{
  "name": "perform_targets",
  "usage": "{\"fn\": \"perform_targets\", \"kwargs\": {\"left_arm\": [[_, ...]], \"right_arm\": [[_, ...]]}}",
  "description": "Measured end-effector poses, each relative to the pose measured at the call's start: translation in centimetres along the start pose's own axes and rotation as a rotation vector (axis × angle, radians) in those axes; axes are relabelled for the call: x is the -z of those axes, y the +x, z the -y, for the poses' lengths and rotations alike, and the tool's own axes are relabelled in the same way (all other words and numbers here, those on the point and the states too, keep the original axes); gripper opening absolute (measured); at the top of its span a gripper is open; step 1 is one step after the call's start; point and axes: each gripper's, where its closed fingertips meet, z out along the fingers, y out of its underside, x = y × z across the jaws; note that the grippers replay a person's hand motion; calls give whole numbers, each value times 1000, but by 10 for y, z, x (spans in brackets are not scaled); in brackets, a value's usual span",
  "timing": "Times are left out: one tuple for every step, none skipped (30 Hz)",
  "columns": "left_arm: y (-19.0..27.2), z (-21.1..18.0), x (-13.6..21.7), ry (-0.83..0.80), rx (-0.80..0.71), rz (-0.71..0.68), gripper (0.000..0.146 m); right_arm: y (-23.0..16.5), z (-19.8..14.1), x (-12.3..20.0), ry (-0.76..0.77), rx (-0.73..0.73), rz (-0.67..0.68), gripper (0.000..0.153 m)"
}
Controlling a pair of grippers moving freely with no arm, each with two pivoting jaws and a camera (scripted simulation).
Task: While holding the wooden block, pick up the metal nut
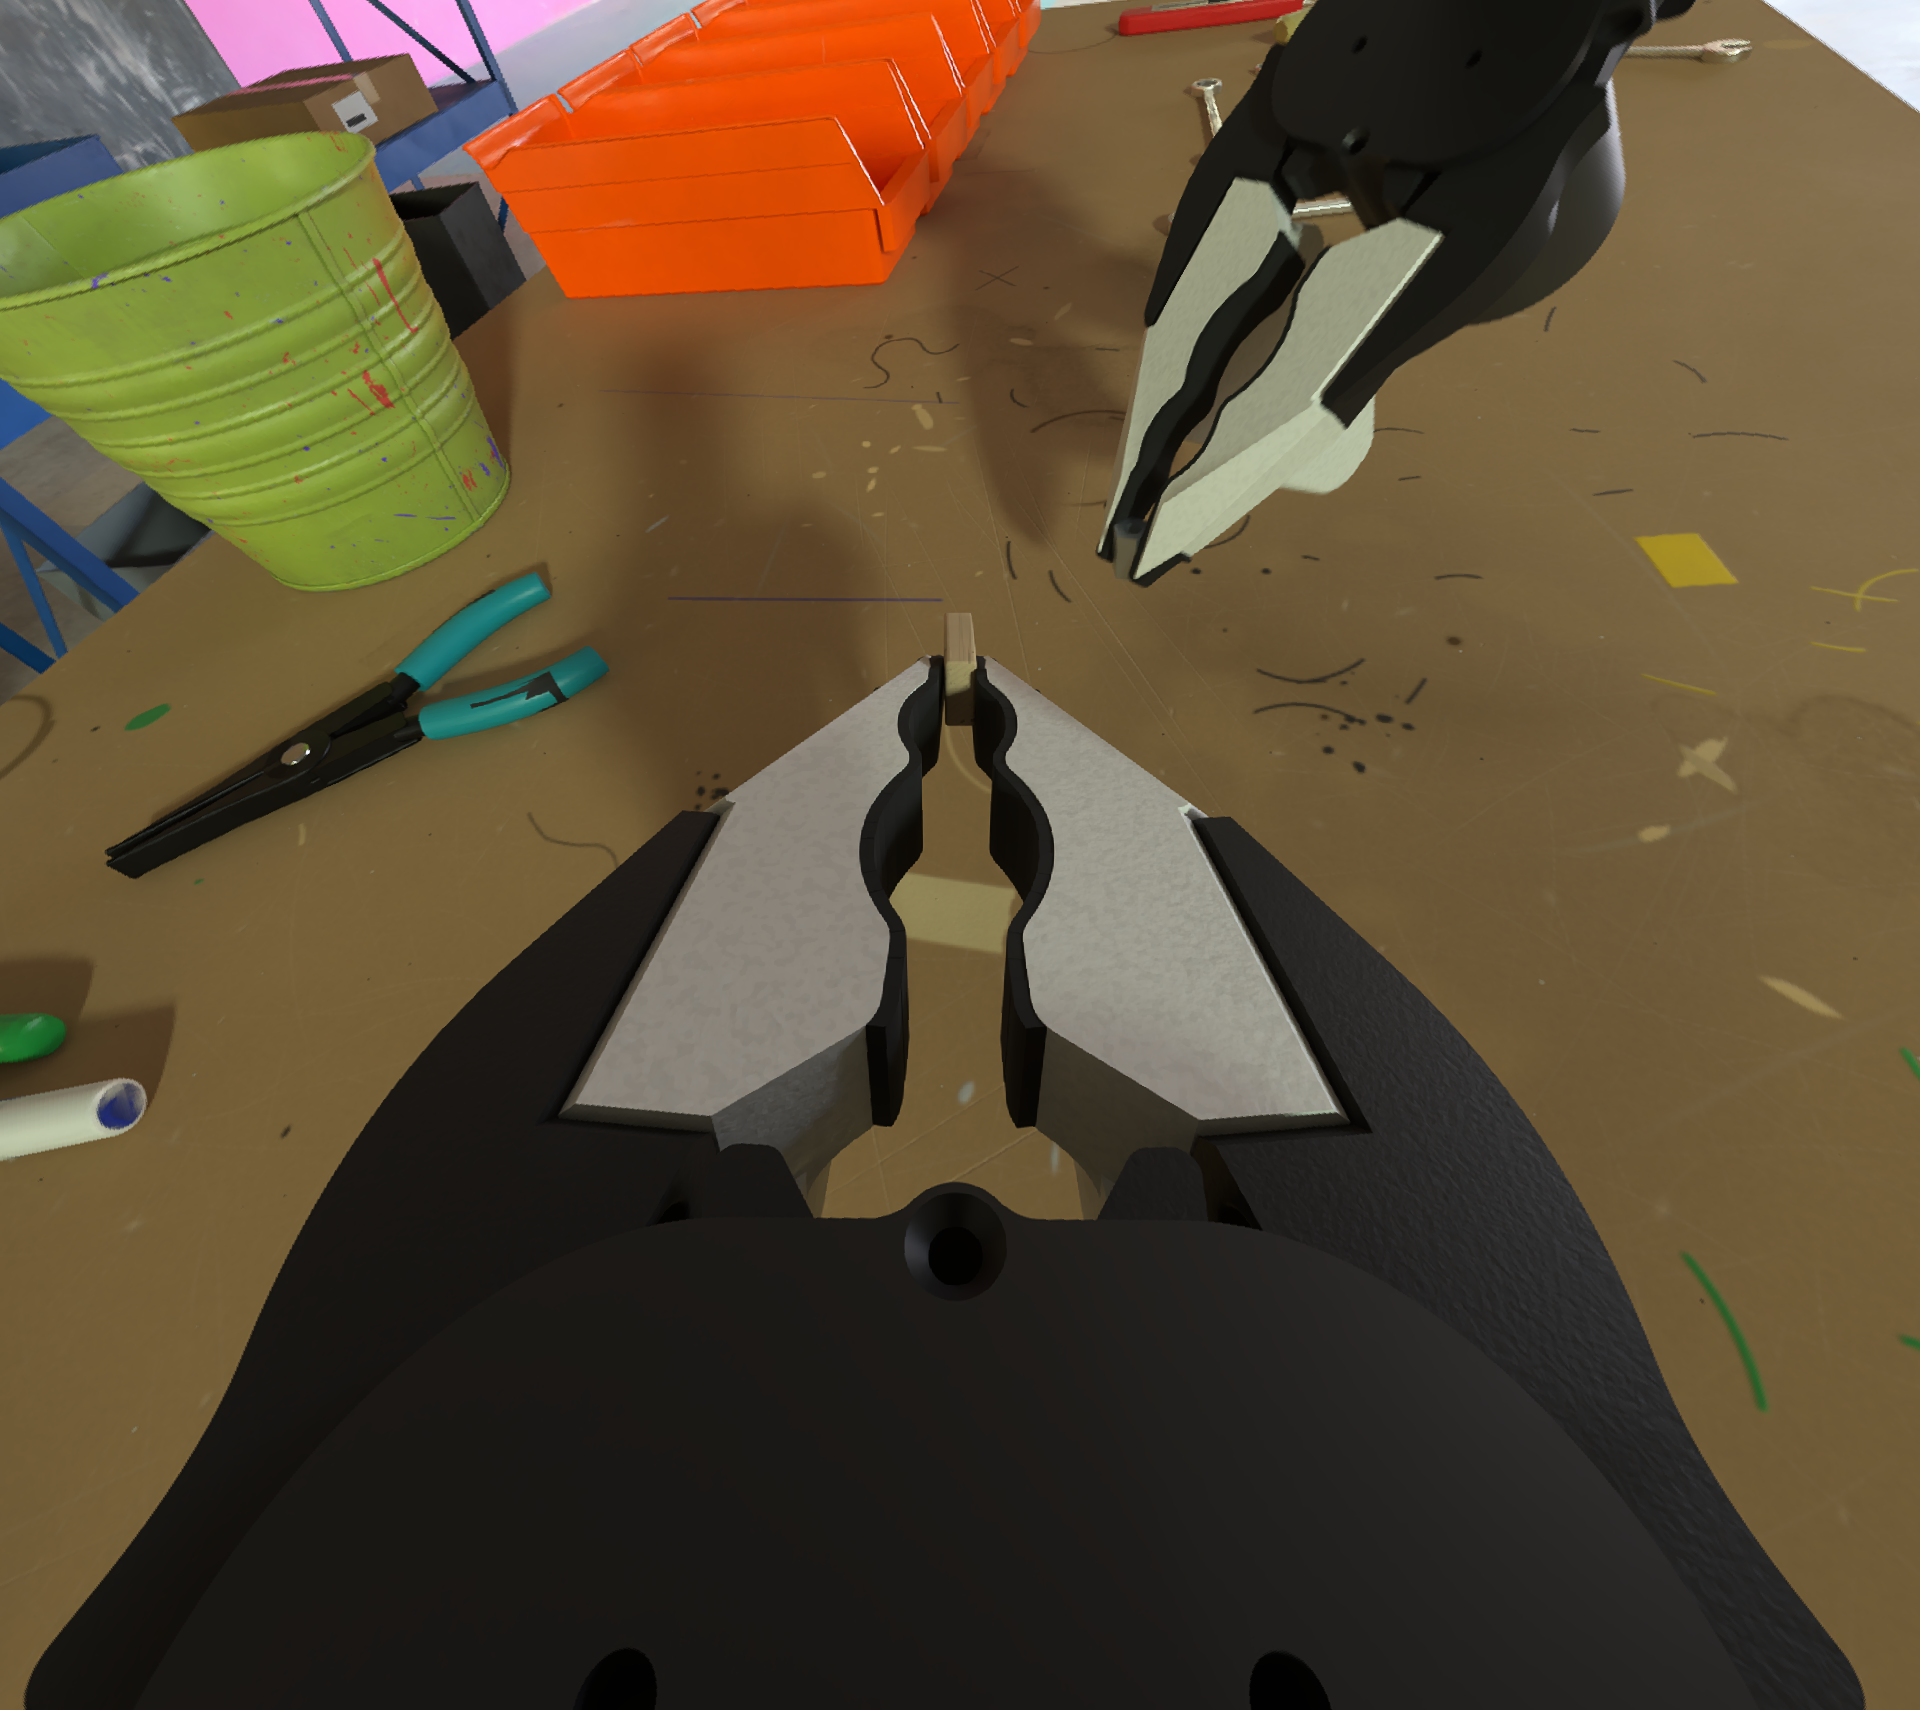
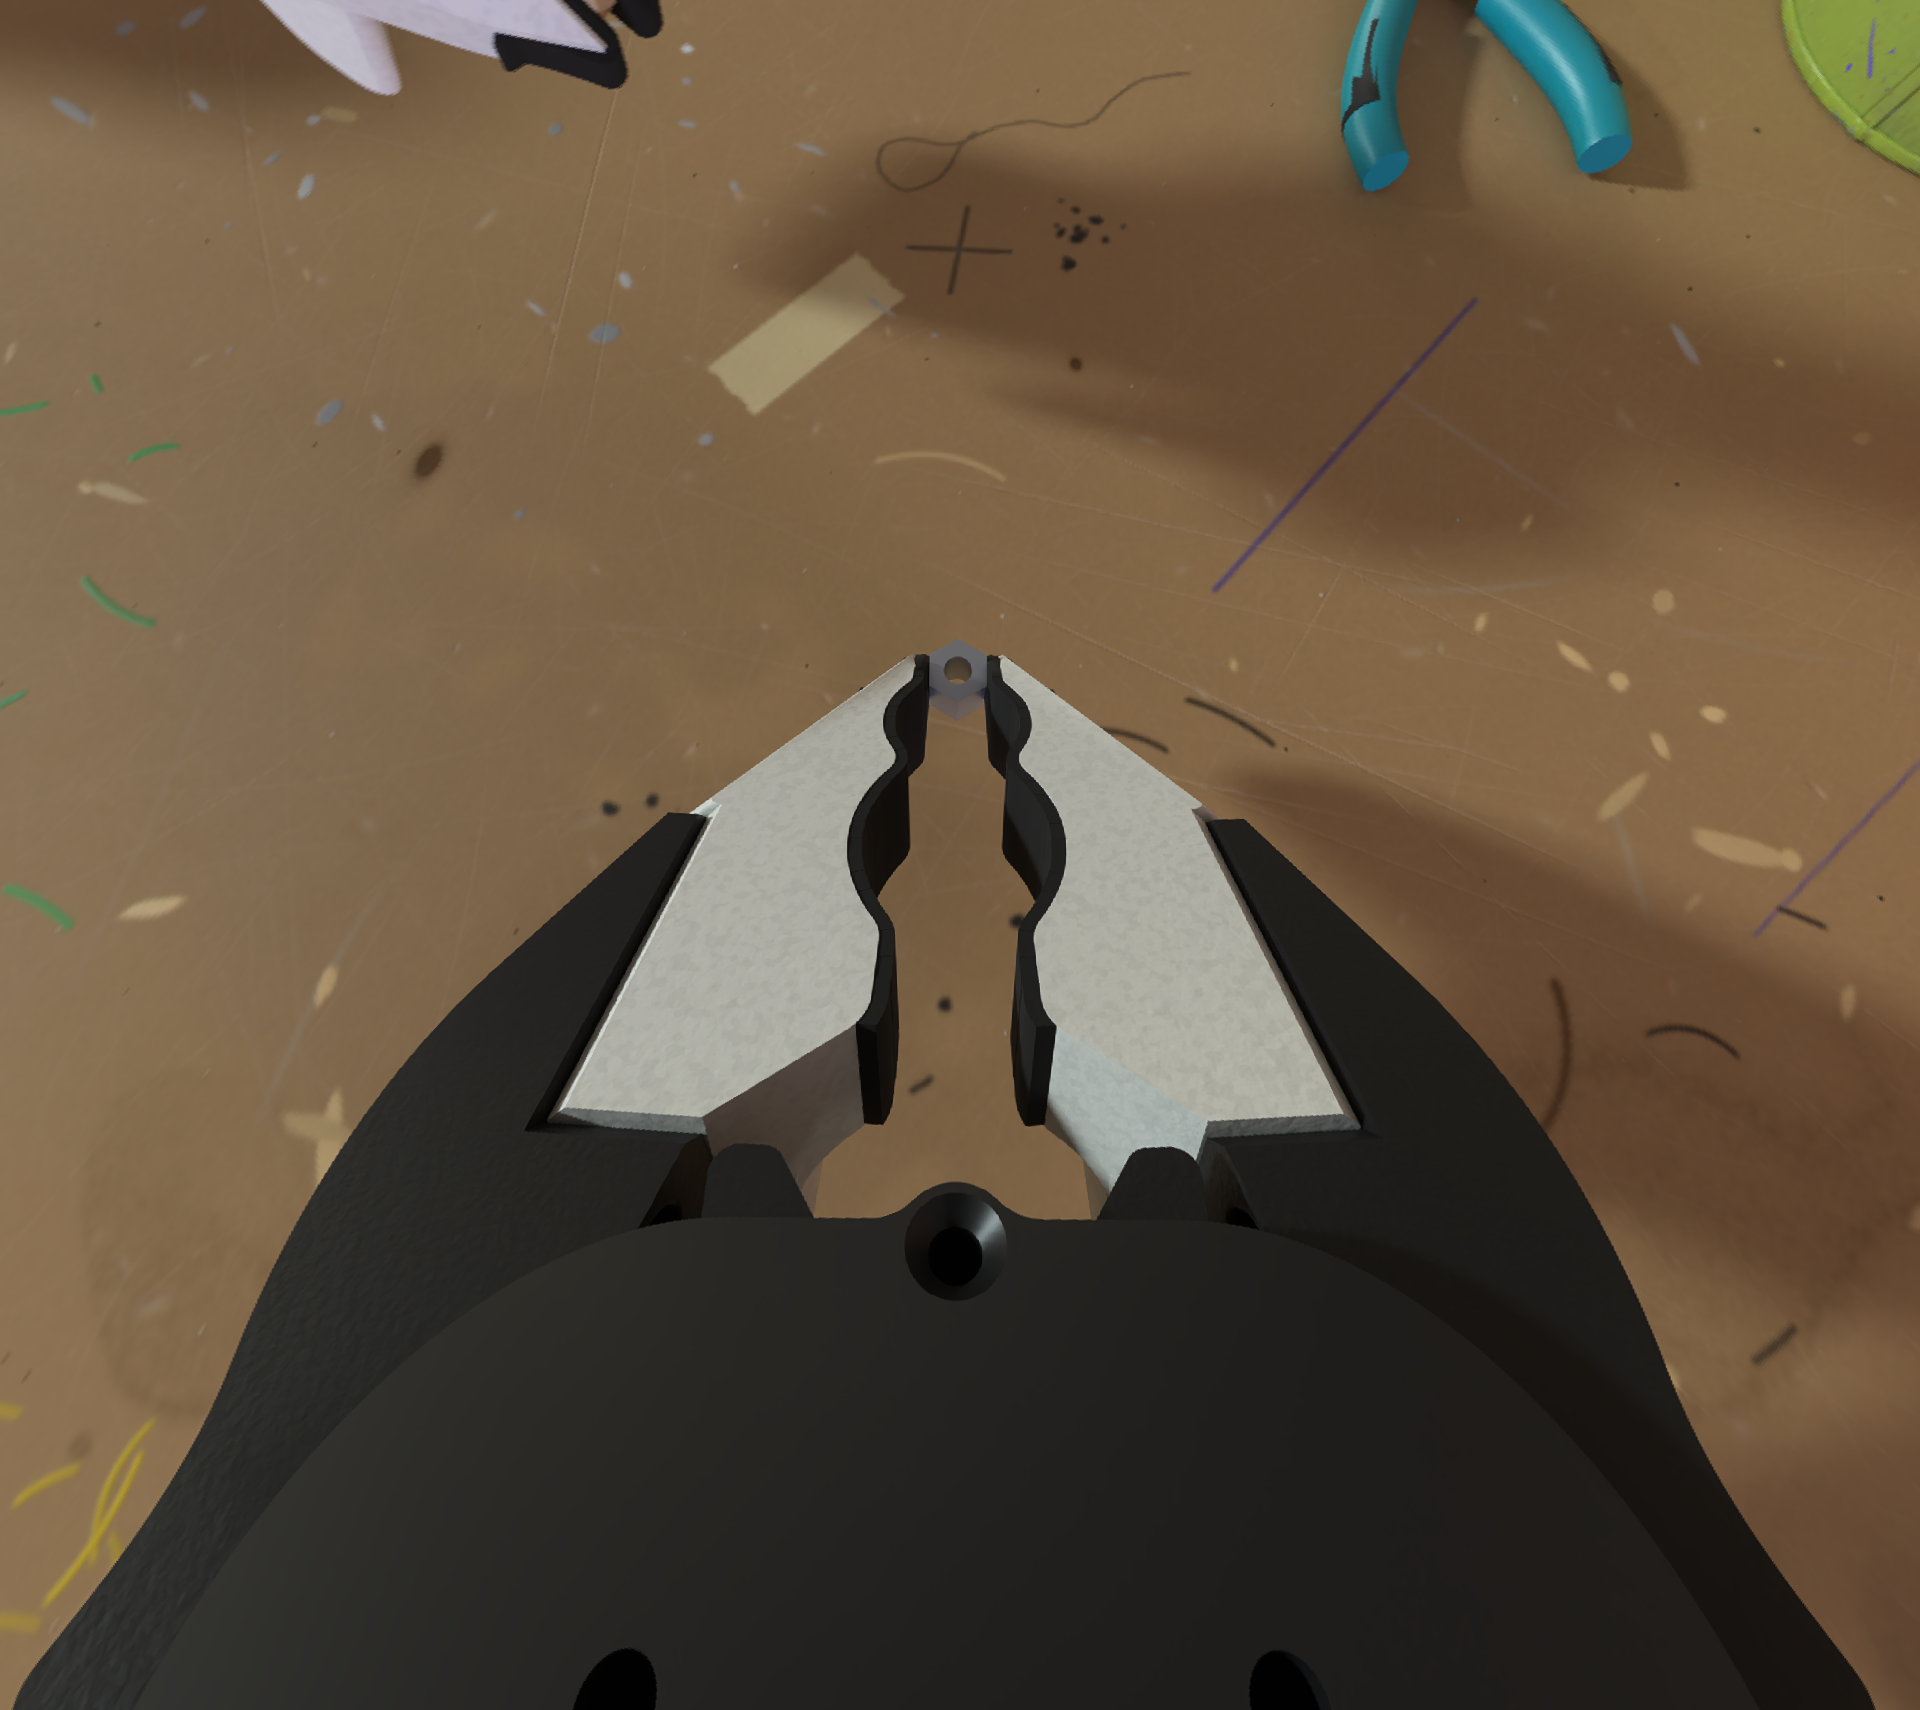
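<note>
Two matching black-and-grey two-finger grippers, each showing in close view.

The left gripper (image 1: 957,673) is showing a broad matte black housing with a lightly pebbled texture, flaring wide and narrowing toward its fingers. A round recessed screw hole is sitting at the centre of the housing, and two dark oval openings are showing at the lower edge. Each finger (image 1: 758,922) is wearing a pale grey speckled plate shaped like a tapering wedge, lined inside with a wavy black rubber pad. The right gripper (image 2: 957,673) is looking identical: the same black shell, central hole, grey plates and scalloped black pads (image 2: 1029,850).
</note>
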Motion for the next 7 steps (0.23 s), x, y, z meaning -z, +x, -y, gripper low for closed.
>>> {"fn": "perform_targets", "kwargs": {"left_arm": [[0,0,0,-1,0,-1,4],[0,-1,-1,-3,0,-2,4],[1,-1,-1,-5,-2,-2,4],[1,-1,-1,-6,-3,-3,4],[1,-1,-1,-6,-4,-4,4],[1,-1,-1,-5,-4,-4,4],[1,-1,-1,-4,-4,-5,4]], "right_arm": [[-1,-1,4,-13,5,7,10],[-1,-1,7,-27,12,12,10],[-2,-2,11,-44,21,14,10],[-2,-3,15,-63,33,14,10],[-1,-4,18,-83,47,11,10],[-1,-5,22,-105,63,6,10],[-1,-6,26,-128,80,1,10]]}}
